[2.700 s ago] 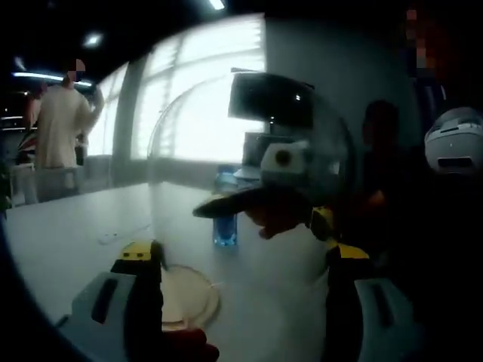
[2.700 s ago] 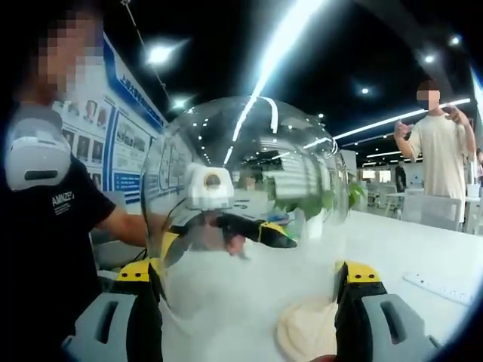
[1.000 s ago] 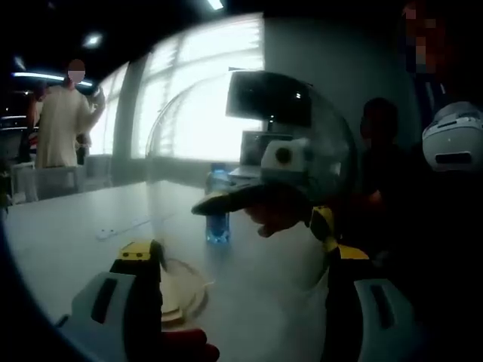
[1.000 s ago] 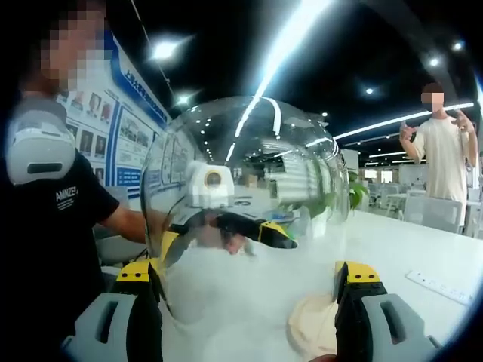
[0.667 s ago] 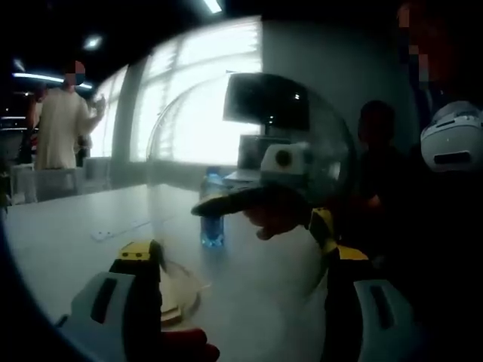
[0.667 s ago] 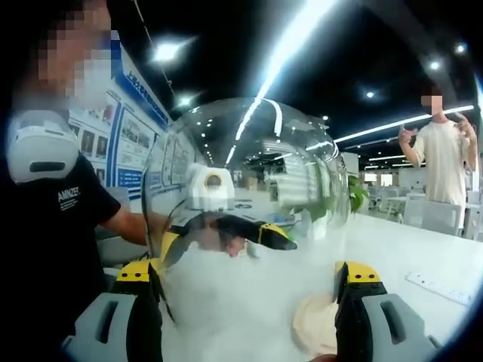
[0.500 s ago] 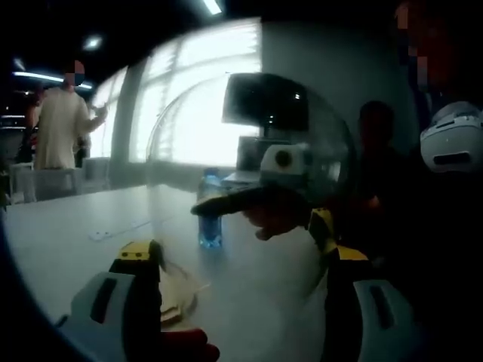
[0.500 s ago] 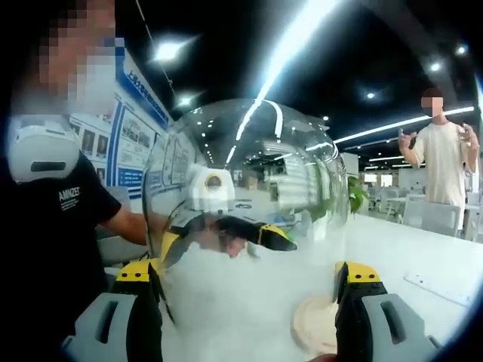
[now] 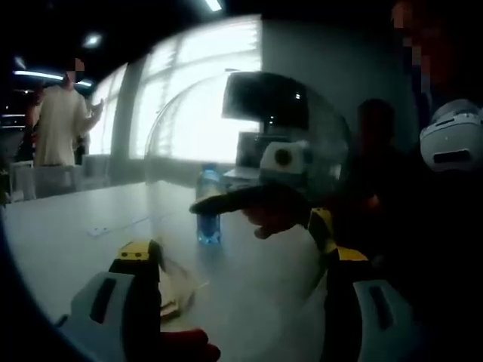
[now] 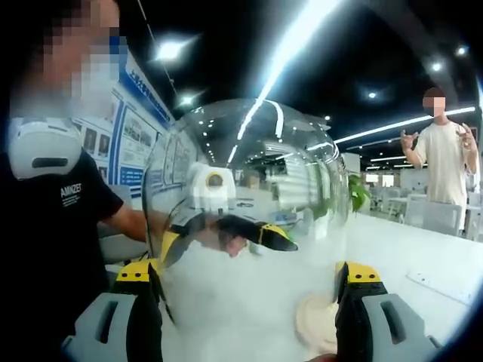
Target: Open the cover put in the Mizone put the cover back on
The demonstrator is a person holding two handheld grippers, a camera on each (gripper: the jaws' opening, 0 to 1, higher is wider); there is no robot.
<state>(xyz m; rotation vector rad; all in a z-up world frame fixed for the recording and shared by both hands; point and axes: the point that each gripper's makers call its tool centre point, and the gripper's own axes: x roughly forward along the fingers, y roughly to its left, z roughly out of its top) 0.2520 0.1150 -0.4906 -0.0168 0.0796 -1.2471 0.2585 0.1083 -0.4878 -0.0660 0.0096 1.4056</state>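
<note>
A clear dome cover hangs above the white table, and both grippers hold it from opposite sides. My left gripper has its jaws spread against the dome's walls. Through the plastic I see the right gripper facing me. A Mizone bottle with a blue label stands upright on the table behind the dome. The round wooden base lies low beside the left jaw. In the right gripper view the cover sits between my right gripper jaws, with the left gripper beyond it and the base below.
The person holding the grippers stands close at the side in a dark shirt. Another person stands far off past the table. A white power strip lies on the table. Bright windows are behind.
Both views have drifted a little with the hands; the bottle and base slide left in the left gripper view. The cover stays held between both pairs of jaws.
</note>
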